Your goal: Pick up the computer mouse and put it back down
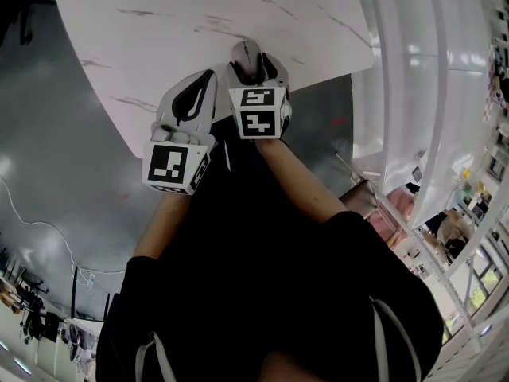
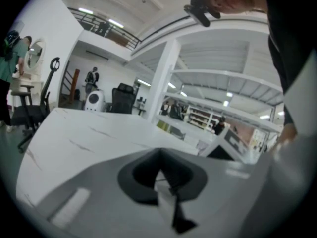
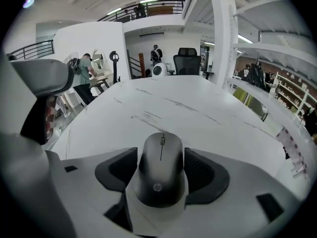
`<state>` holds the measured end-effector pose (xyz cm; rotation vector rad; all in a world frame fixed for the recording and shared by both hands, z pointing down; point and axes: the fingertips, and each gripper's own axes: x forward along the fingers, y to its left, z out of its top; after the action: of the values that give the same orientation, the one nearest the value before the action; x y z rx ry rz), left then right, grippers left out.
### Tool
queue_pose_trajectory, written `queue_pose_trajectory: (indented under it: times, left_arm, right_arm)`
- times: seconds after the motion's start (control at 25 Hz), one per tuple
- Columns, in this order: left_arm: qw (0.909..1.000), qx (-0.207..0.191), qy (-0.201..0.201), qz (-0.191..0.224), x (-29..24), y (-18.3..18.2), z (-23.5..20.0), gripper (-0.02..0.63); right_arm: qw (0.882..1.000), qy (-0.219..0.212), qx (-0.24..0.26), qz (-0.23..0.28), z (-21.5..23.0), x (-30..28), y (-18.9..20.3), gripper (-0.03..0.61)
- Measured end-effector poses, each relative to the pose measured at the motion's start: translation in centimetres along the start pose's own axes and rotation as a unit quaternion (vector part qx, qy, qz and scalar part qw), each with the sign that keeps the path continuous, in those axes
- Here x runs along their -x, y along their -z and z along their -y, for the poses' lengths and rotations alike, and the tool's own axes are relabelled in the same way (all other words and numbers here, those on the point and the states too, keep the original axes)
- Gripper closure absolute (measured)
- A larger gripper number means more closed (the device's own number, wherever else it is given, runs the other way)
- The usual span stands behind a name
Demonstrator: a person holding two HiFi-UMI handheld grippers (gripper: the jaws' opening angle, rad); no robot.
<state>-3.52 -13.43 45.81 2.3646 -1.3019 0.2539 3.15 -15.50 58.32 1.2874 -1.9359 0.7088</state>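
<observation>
A black computer mouse (image 3: 161, 170) lies on the white marble-look table (image 3: 198, 113), near its front edge, and points away from me. My right gripper (image 3: 162, 177) stands open around it, one dark pad close to each side of the mouse. From the head view, the mouse (image 1: 246, 54) shows just beyond the right gripper (image 1: 254, 70), which tilts down at the table (image 1: 183, 22). The left gripper (image 1: 199, 90) hovers to its left over the table edge. In the left gripper view its jaws (image 2: 161, 177) are shut with nothing between them.
White shelving and railings (image 1: 413, 94) run along the right of the table. Grey floor (image 1: 56, 173) lies to the left and below. Beyond the far end of the table stand an office chair (image 3: 187, 61) and some people.
</observation>
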Motion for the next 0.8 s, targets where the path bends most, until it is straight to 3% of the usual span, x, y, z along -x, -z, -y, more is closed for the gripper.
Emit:
queue_pose_trajectory:
  times: [0.48, 0.8]
  left_arm:
    - [1.0000, 0.000, -0.001, -0.004, 0.1, 0.3, 0.0, 0.606]
    - [0.9999, -0.009, 0.004, 0.003, 0.2, -0.4, 0.2, 0.606]
  right_arm:
    - [1.000, 0.000, -0.016, -0.013, 0.2, -0.7, 0.7, 0.325]
    - [1.000, -0.002, -0.002, 0.028, -0.3, 1.4, -1.2, 0.325]
